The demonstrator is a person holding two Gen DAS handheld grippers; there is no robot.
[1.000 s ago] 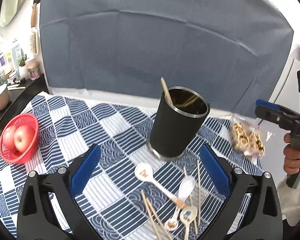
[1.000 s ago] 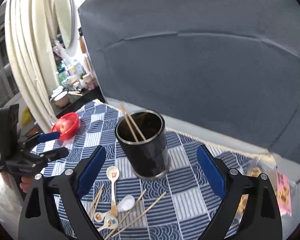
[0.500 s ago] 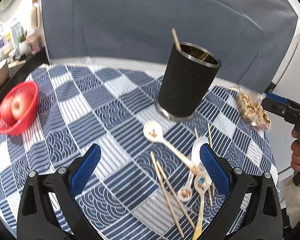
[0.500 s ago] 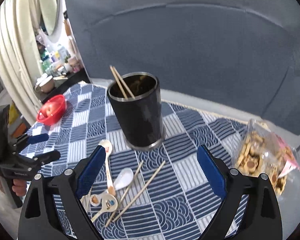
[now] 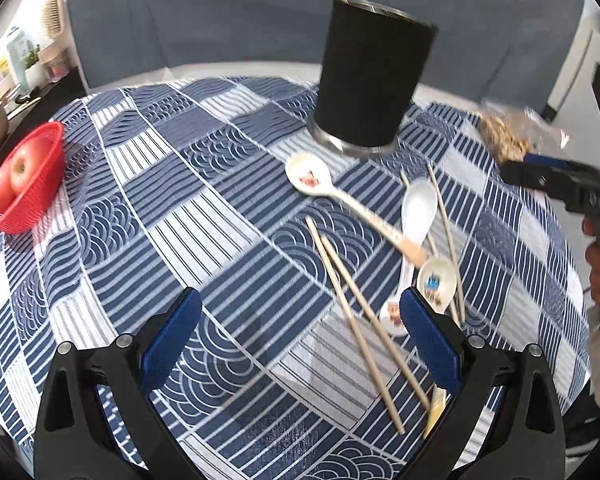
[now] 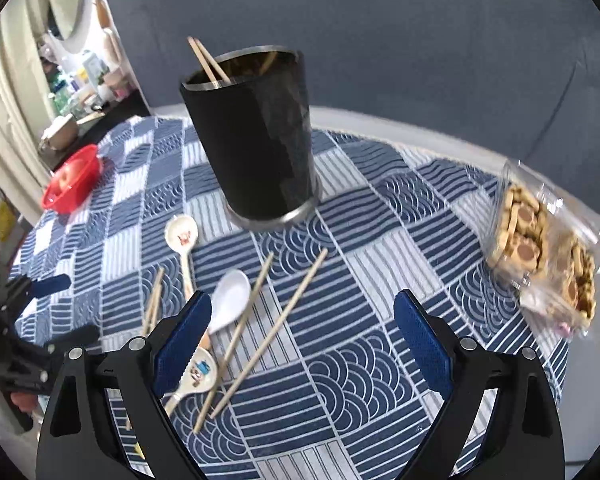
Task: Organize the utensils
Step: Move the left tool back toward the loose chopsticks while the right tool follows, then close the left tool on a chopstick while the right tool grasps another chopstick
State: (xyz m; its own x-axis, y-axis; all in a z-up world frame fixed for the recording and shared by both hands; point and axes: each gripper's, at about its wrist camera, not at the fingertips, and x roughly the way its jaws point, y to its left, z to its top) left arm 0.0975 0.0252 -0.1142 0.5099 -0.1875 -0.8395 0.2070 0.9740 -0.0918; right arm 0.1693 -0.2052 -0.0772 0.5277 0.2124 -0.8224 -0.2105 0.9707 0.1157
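Observation:
A black utensil cup (image 5: pixel 370 76) (image 6: pixel 256 136) with a steel rim stands at the back of the checked table, chopsticks leaning inside it. In front of it lie several ceramic spoons (image 5: pixel 312 174) (image 6: pixel 230 296) and loose wooden chopsticks (image 5: pixel 356 316) (image 6: pixel 272 332), some crossing each other. My left gripper (image 5: pixel 300 344) hovers open just above the cloth, a chopstick pair lying toward its right finger. My right gripper (image 6: pixel 302 340) is open too, with two chopsticks and the white spoon near its left finger. Each gripper shows at the edge of the other's view.
A red basket (image 5: pixel 22 184) (image 6: pixel 72 180) with apples sits at the table's left edge. A clear bag of biscuits (image 6: pixel 544 248) (image 5: pixel 504 140) lies at the right edge. Shelves with bottles stand beyond the left side; a grey backdrop hangs behind.
Both grippers have dropped and moved in toward the table, so the cup, spoons and chopsticks look larger and closer. Both stay open. The utensils have not shifted.

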